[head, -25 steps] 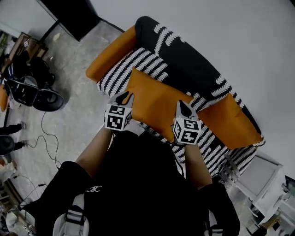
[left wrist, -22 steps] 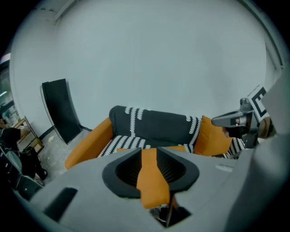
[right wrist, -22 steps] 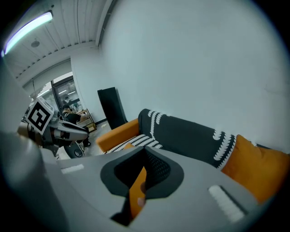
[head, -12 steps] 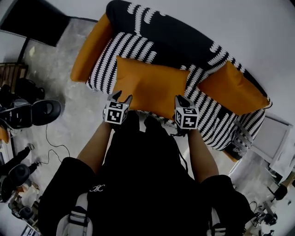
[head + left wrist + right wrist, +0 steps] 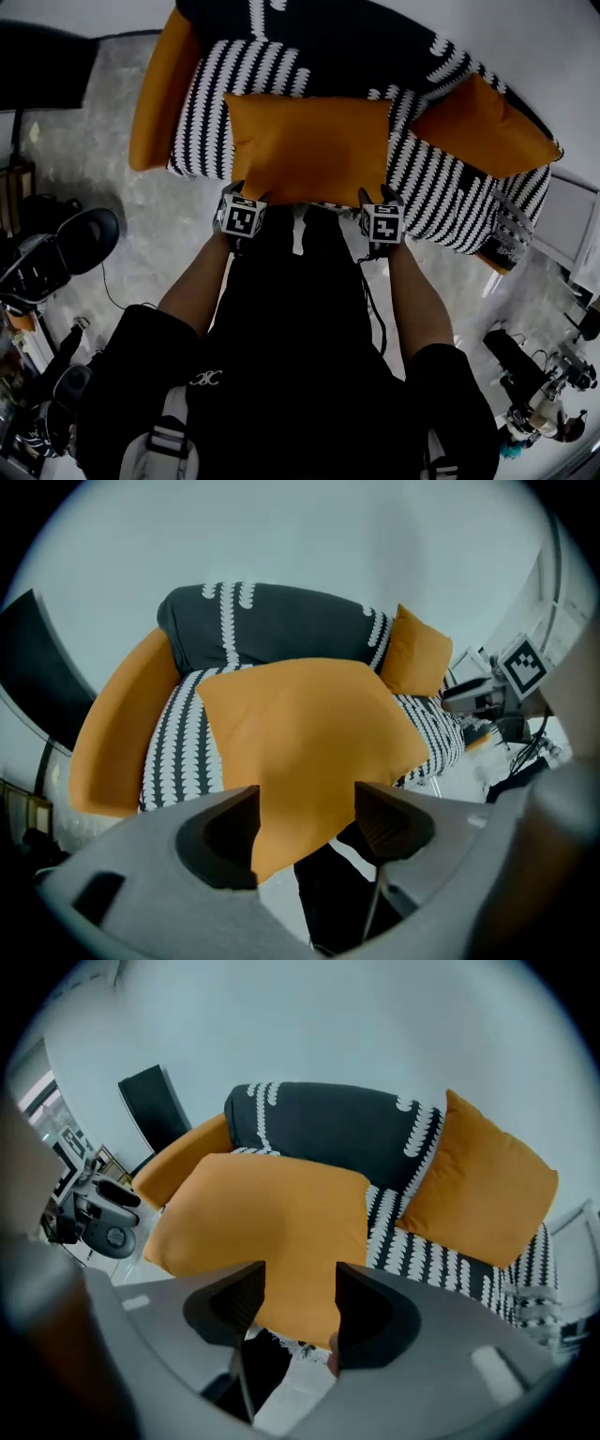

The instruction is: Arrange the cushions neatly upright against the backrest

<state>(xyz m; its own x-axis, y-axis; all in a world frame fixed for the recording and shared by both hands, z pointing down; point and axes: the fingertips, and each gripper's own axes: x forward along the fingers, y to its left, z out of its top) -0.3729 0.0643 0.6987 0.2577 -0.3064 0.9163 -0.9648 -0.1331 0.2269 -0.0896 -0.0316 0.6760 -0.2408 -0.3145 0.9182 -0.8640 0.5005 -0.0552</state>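
Note:
An orange cushion (image 5: 309, 145) lies flat on the striped seat of the sofa (image 5: 202, 112), short of the dark backrest (image 5: 347, 37). A second orange cushion (image 5: 483, 127) leans upright at the sofa's right end. My left gripper (image 5: 236, 190) is at the flat cushion's near left corner and my right gripper (image 5: 380, 194) at its near right corner. Both have just been opening. In the left gripper view the left gripper (image 5: 305, 808) is open, the cushion's corner (image 5: 291, 742) showing in its gap, untouched. The right gripper (image 5: 300, 1283) is likewise open over the cushion's edge (image 5: 272, 1232).
An orange armrest (image 5: 155, 94) bounds the sofa's left side. A black office chair (image 5: 56, 248) and cables sit on the floor to the left. A white cabinet (image 5: 572, 220) and equipment stand at the right. The person's black-clad legs are against the sofa's front.
Both grippers have dropped to the flat cushion's near edge and tipped downward. Their jaws, shut a second ago, now stand apart. The cushions have not moved.

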